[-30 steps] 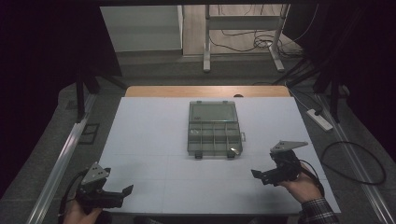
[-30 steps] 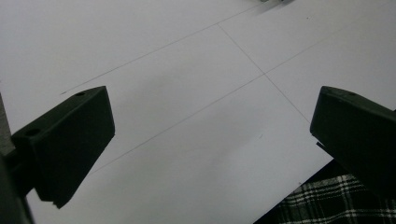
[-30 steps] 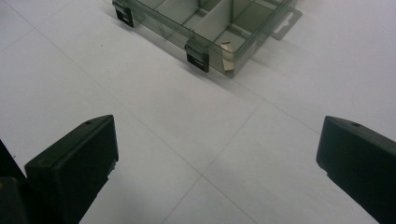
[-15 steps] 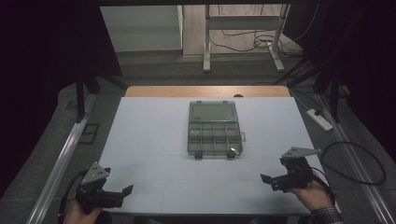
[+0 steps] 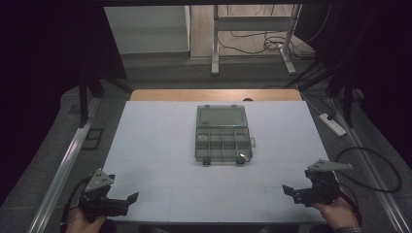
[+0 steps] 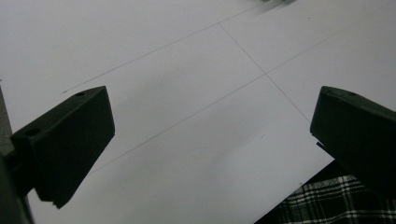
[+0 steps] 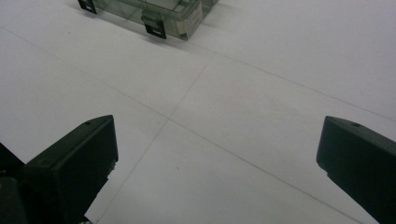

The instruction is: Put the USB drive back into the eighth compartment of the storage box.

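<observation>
A clear plastic compartment box [image 5: 222, 135] lies in the middle of the white table [image 5: 160, 145], with its lid laid back toward the far side and several small compartments showing. Its front edge with black latches [image 7: 154, 29] appears at the top of the right gripper view. My left gripper [image 5: 130, 198] rests at the near left corner of the table, open, nothing between its jaws [image 6: 212, 140]. My right gripper [image 5: 287, 189] sits at the near right edge, also open and empty [image 7: 217, 154]. Both are well short of the box.
A wooden strip [image 5: 214, 94] runs along the table's far edge. A power strip [image 5: 333, 124] and cables [image 5: 374, 160] lie on the floor to the right. A metal rail [image 5: 63, 165] borders the left side. Plaid fabric [image 6: 327, 205] shows below the table edge.
The right gripper has drawn back toward the near edge of the table and a little to the right. The left gripper has stayed in place.
</observation>
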The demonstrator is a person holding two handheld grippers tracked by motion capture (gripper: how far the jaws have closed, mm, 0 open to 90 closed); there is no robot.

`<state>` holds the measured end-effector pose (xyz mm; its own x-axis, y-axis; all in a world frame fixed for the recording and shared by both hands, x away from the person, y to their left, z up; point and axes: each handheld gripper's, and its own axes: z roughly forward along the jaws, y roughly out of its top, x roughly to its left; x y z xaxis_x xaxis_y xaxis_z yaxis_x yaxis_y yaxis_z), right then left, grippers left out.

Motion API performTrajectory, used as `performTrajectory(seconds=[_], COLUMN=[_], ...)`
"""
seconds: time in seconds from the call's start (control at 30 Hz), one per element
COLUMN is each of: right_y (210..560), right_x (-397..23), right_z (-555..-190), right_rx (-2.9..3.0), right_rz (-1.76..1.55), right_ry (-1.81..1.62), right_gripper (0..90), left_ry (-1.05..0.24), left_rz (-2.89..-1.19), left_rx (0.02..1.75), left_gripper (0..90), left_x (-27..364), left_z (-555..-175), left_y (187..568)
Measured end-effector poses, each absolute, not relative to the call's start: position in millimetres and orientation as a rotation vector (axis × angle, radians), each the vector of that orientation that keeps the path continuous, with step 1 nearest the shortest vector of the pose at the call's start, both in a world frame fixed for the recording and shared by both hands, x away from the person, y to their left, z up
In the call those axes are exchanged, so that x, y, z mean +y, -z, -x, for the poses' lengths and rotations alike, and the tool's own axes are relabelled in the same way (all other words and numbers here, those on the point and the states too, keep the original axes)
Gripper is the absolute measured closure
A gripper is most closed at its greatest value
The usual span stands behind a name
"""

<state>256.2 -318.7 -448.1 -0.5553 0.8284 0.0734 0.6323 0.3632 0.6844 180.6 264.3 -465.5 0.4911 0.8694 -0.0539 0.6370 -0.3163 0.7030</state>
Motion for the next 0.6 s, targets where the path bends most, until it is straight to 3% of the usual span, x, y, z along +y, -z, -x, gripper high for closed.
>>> performTrajectory(seconds=[0.6], right_y=[444.7], right_x=[-324.5], right_z=[-240.2], right_rx=[2.350], right_rz=[-1.301], right_ry=[-0.916], right_gripper=[0.0], left_ry=[-0.440], left_rz=[-2.054], left_rx=[1.246], left_gripper=[0.0], left_x=[265.0], left_z=[-180.9], left_y=[465.7])
